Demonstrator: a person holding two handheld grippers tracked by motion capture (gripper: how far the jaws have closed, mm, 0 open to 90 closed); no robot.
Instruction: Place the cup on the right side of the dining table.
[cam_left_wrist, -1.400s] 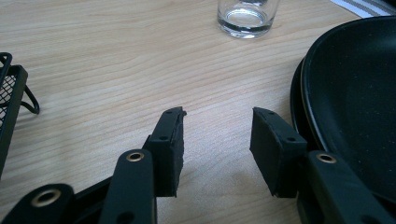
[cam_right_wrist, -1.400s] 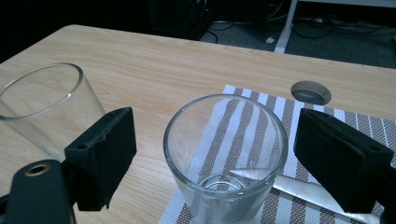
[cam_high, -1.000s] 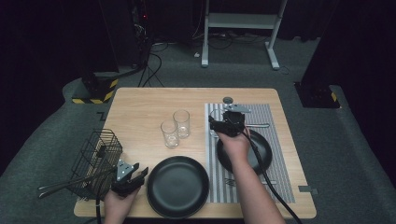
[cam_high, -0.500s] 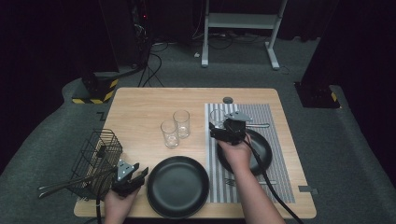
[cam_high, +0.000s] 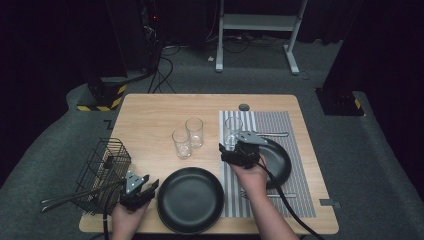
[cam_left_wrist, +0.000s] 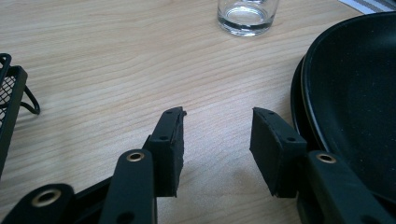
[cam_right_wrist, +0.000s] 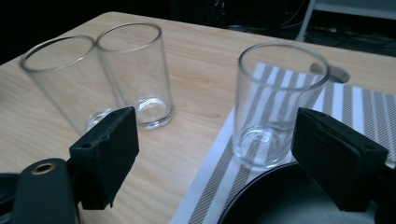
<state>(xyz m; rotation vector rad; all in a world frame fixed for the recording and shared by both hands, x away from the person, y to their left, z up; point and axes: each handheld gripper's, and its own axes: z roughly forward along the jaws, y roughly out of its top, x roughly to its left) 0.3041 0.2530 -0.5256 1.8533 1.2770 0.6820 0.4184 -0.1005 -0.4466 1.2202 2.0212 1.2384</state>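
Observation:
A clear glass stands upright on the far left corner of the striped placemat. My right gripper is just on the near side of it, jaws open wide and empty, over the rim of a small black plate. Two more glasses stand together on bare wood to the left. My left gripper rests low at the near left, open and empty, beside a large black plate.
A black wire basket holding long cutlery sits at the near left corner. A fork lies beyond the small plate, and more cutlery lies on the mat nearer me. A small grey disc is at the far edge.
My right gripper has drawn back toward the near edge, away from the glass, which stays standing on the mat. The left gripper has not moved.

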